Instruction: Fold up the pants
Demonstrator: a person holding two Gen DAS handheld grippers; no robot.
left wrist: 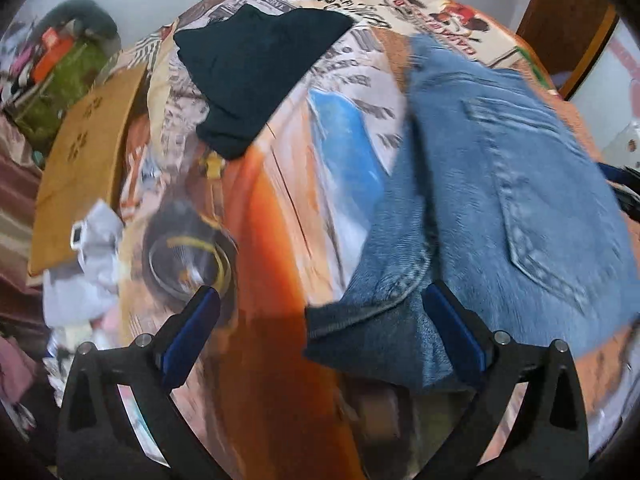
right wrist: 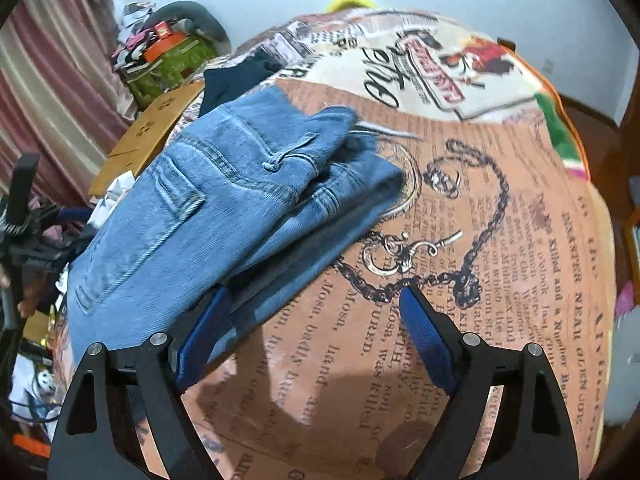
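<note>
Folded blue jeans (left wrist: 500, 184) lie on a printed bedspread (left wrist: 272, 280), back pocket up. My left gripper (left wrist: 320, 304) hangs open above the spread. A lower corner of the jeans reaches in between its fingers, close to the right blue pad (left wrist: 448, 328), and neither pad presses on it. In the right wrist view the jeans (right wrist: 224, 208) fill the left half. My right gripper (right wrist: 316, 300) is open over the bedspread (right wrist: 460, 280), its left pad (right wrist: 204, 336) at the edge of the folded denim and its right pad over bare print.
A black garment (left wrist: 256, 76) lies further back on the bed. Off the bed's left side are a cardboard sheet (left wrist: 84, 160), a green bag (left wrist: 68, 80) with clutter and crumpled white plastic (left wrist: 96, 256). A curtain (right wrist: 48, 80) hangs left; wooden furniture (left wrist: 568, 20) stands right.
</note>
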